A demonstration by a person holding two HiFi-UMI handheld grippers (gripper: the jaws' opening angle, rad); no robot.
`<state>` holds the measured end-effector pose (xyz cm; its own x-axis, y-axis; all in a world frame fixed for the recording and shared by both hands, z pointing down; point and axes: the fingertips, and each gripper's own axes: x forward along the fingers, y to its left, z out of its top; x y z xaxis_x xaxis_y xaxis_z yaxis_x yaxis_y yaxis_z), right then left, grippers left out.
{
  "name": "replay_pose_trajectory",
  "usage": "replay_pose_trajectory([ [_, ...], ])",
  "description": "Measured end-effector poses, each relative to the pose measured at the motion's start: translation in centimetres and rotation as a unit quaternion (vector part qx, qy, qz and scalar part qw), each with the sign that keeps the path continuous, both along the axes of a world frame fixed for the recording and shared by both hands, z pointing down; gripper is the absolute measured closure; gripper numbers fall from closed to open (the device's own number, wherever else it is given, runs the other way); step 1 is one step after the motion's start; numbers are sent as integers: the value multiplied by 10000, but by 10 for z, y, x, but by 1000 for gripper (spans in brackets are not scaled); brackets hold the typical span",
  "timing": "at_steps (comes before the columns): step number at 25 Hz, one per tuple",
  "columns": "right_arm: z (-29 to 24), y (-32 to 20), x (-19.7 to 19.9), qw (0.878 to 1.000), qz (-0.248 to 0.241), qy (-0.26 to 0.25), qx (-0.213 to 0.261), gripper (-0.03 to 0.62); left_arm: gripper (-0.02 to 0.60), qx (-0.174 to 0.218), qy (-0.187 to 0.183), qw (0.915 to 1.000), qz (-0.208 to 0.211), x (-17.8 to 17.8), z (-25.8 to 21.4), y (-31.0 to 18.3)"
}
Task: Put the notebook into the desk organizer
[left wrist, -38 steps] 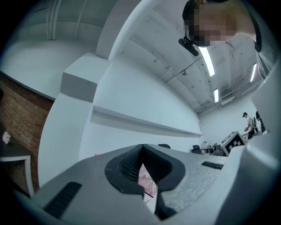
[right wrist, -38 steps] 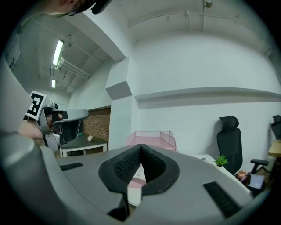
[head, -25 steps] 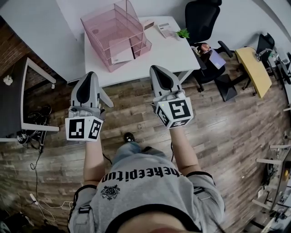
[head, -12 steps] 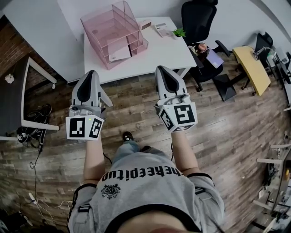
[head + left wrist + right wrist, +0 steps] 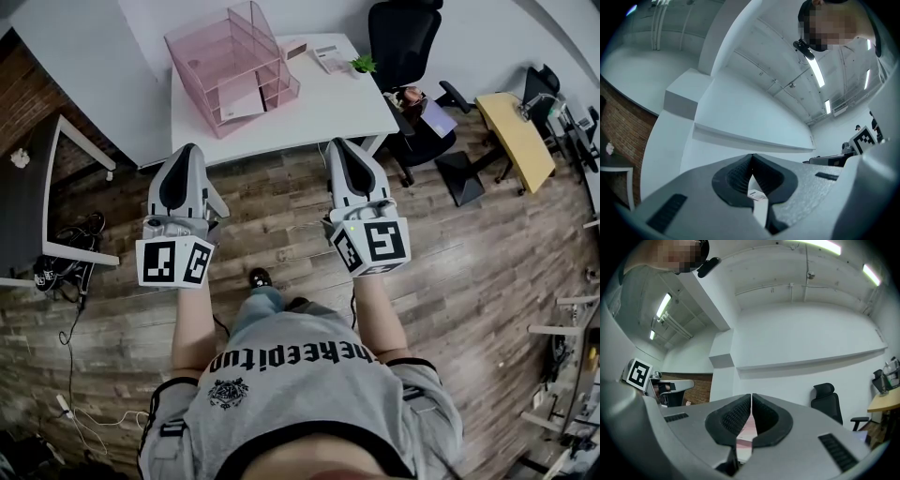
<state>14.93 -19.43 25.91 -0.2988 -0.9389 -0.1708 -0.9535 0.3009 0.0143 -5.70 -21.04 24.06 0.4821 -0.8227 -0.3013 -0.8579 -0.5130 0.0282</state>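
Note:
A pink wire desk organizer stands on the far left part of the white table. A white notebook lies in its lower front tray. My left gripper and right gripper are held side by side over the wooden floor, short of the table's near edge. Both are shut with nothing between the jaws. The left gripper points up at a white wall and ceiling. Past the tips of the right gripper a strip of the pink organizer shows.
A small potted plant and a calculator-like item sit at the table's far right. A black office chair stands behind it, a yellow desk to the right, a dark table and floor cables to the left.
Both grippers have drawn back from the table: their tips overlapped its near edge before and are over the floor now. Both stay shut.

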Motion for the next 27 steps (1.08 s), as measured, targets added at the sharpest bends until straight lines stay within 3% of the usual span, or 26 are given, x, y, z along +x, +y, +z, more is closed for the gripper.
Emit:
replay_pose_trajectory([
  [27,-1,14,1,10000,-44,-39,37,592,578,33,46,10000,-49,3,-1,12],
])
